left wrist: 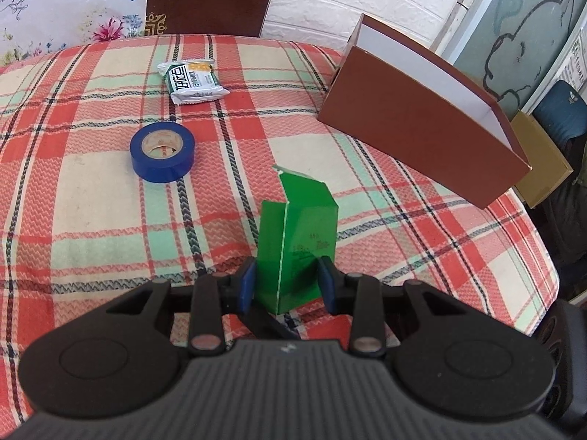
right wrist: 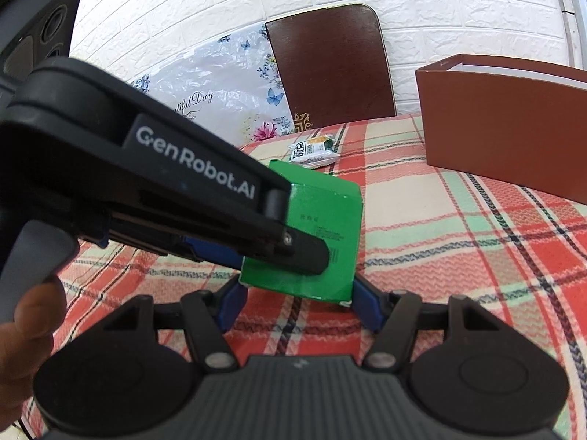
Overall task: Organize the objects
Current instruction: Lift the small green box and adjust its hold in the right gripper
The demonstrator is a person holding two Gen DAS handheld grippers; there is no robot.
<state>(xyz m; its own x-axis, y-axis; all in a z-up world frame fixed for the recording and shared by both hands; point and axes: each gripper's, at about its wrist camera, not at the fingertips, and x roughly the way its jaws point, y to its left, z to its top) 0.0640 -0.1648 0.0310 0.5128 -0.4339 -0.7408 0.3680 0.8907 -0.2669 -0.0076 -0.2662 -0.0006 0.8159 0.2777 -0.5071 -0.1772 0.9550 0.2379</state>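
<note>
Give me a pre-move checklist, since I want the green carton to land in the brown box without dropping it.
1. Left gripper on the green carton: ok, both blue pads sit against its sides.
2. Right gripper also around the carton: cannot tell whether its pads press or only flank the lower edge.
3. Carton flap: not ok, the top flap stands open and could snag.
4. Brown box ready to receive: ok, open top, white inside showing.
5. Path to the box: ok, the blue tape roll and snack packet lie off to the other side.
6. Carton lifted off the plaid cloth: cannot tell.
</note>
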